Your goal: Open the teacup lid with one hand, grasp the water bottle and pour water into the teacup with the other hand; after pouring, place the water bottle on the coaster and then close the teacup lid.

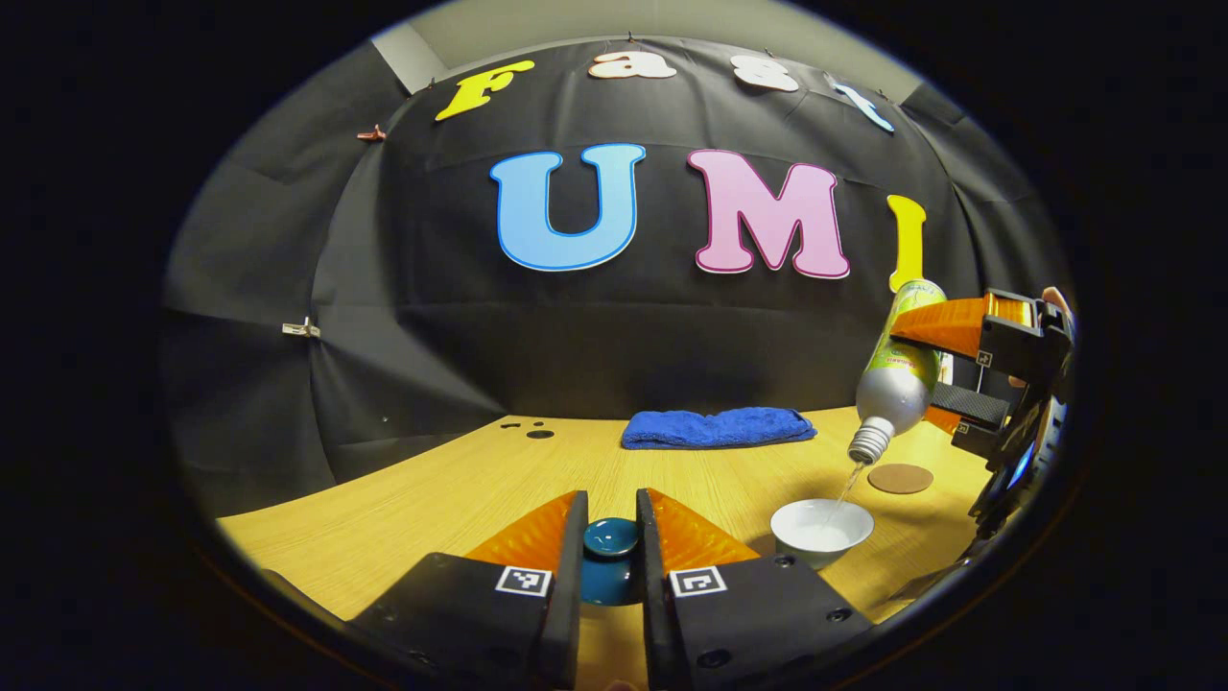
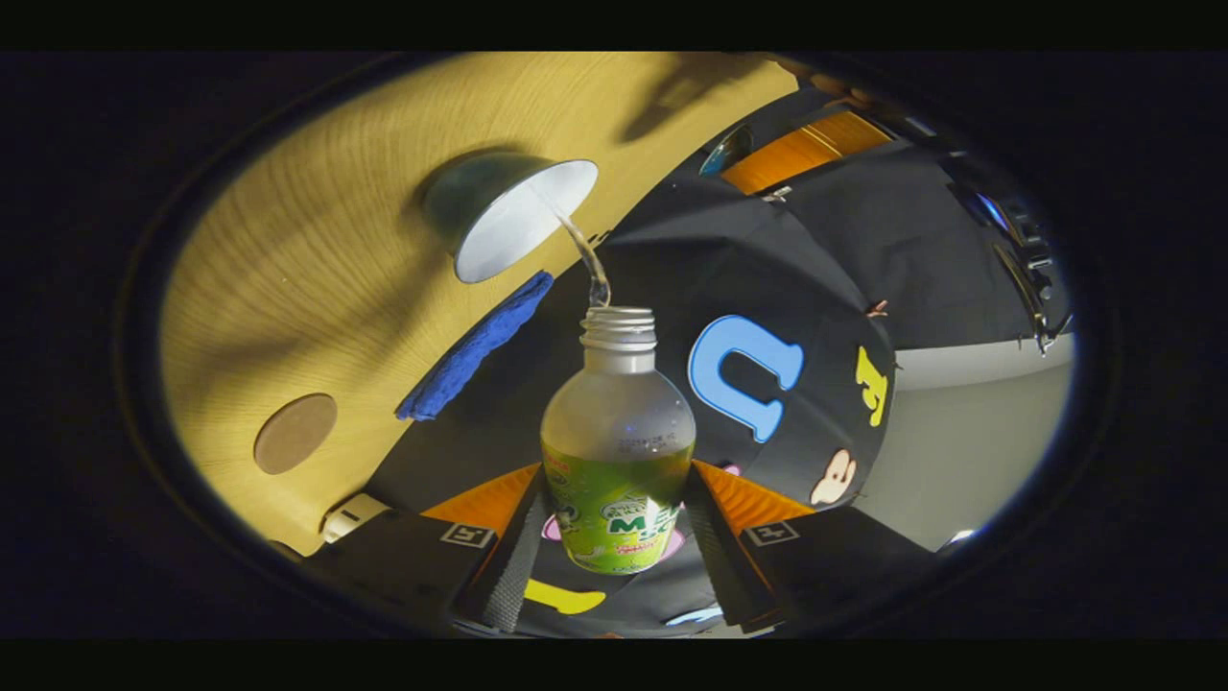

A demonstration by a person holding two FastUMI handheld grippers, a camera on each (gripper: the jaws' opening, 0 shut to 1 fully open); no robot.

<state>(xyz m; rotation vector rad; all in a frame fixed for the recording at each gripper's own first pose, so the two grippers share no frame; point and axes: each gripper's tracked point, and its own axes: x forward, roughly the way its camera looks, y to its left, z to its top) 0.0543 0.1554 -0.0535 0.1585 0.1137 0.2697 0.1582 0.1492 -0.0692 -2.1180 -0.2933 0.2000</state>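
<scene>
Your water bottle [image 2: 619, 451] is a small clear one with a green printed label around its lower body, a threaded neck and no cap, and it is tipped mouth-down above the counter [image 1: 403, 499], with a thin stream of water [image 1: 844, 488] running from its mouth into the teacup [image 1: 821, 531]. The teacup is a small bowl-shaped cup, white inside and dark teal outside, standing open on the wooden counter directly below the bottle's mouth. Your right gripper [image 2: 614, 547] has its jaws clamped on the labelled part of the bottle, one finger on each side; in the left gripper view you see that same gripper at the right edge, holding the bottle at a slant. Your left gripper [image 1: 611, 547] has its jaws pressed on the teacup lid [image 1: 610, 537], a glossy dark teal piece with a rounded knob, held to the left of the teacup and apart from it. The round brown coaster [image 1: 900, 478] lies flat on the counter just beyond the teacup, bare. Farther back, near the black cloth wall, a folded blue towel [image 1: 715, 428] lies on the counter.
</scene>
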